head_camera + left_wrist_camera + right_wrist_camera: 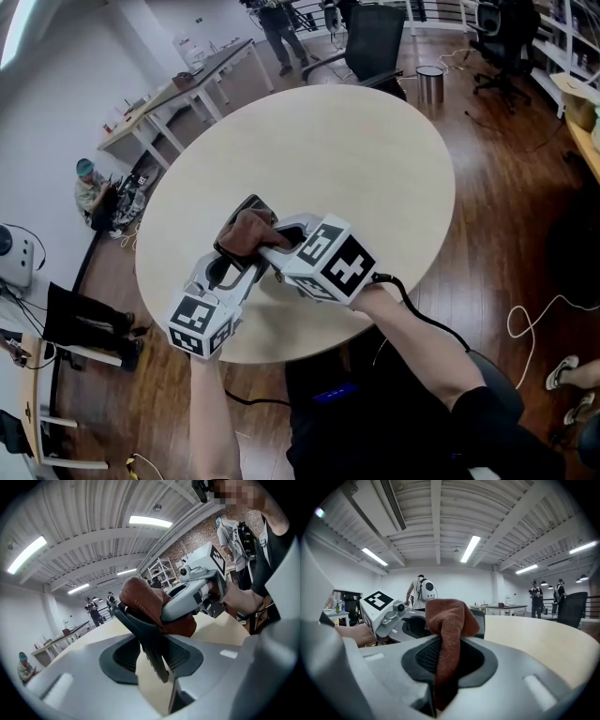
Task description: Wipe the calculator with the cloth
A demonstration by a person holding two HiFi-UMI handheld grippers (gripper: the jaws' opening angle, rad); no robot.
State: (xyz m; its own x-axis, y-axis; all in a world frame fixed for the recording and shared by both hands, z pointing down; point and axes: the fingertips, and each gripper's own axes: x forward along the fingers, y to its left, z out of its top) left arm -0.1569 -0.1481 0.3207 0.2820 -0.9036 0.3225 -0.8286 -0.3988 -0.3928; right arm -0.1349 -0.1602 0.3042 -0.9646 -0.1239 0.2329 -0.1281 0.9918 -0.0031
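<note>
Rust-brown cloth point(246, 232) meets a dark calculator point(255, 206) near the front edge of a round, pale wood counter point(356, 150) in the head view. The left tongs point(242, 251) and right tongs point(270, 246) converge there, their marker cubes side by side above the person's bare forearms. A black office chair point(375, 37) and a metal bin point(429, 82) stand beyond the counter on the wooden floor.

In the left gripper view, the left tongs point(154, 658) are clamped on the calculator point(145, 637), a thin slab held edge-on and tilted up off the counter. The cloth point(140, 597) is draped over its upper end, with the right tongs point(197, 592) pressing in from the right.

In the right gripper view, the right tongs point(447, 660) are closed on the cloth point(449, 620), which rises bunched from between the pads. The left tongs point(389, 613) sit just beyond on the left, marker cube showing. The counter stretches away to the right, and people stand in the far background.
</note>
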